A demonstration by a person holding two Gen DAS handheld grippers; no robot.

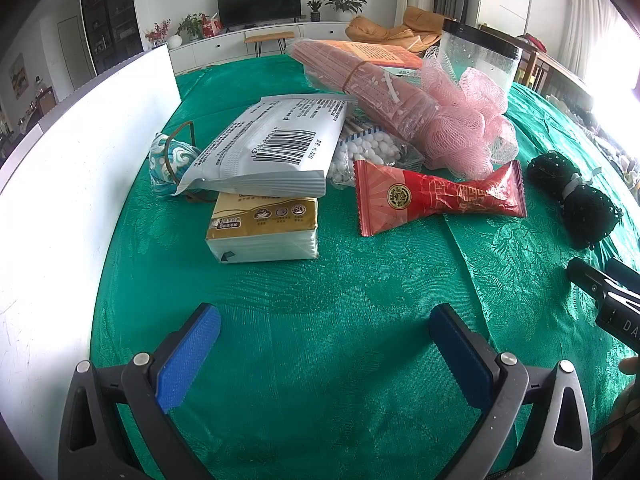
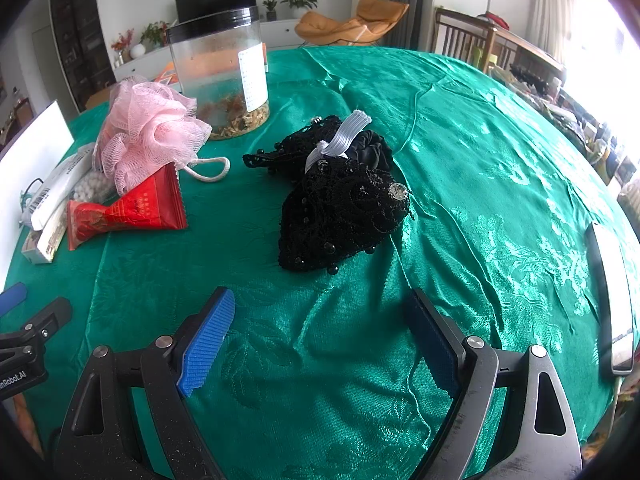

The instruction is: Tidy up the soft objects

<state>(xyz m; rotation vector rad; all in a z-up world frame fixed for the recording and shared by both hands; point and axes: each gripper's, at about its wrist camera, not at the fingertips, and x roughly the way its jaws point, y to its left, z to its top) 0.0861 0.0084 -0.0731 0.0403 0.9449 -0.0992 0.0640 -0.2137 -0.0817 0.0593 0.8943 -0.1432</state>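
Observation:
On the green tablecloth (image 1: 320,300) lies a pile: a tissue pack (image 1: 264,224), a grey mask pack (image 1: 272,144) on top of it, a red pouch (image 1: 436,200), a pink mesh sponge (image 1: 464,128), pink masks (image 1: 372,80) and a blue patterned pouch (image 1: 168,160). A black lace bundle (image 2: 340,200) lies ahead of my right gripper (image 2: 320,336), which is open and empty. My left gripper (image 1: 324,344) is open and empty, short of the tissue pack. The sponge (image 2: 152,128) and red pouch (image 2: 128,212) show at the right wrist view's left.
A white board (image 1: 80,184) stands along the left. A clear jar with a black lid (image 2: 220,76) stands behind the sponge. A phone (image 2: 612,300) lies at the right edge. Chairs and furniture stand beyond the table.

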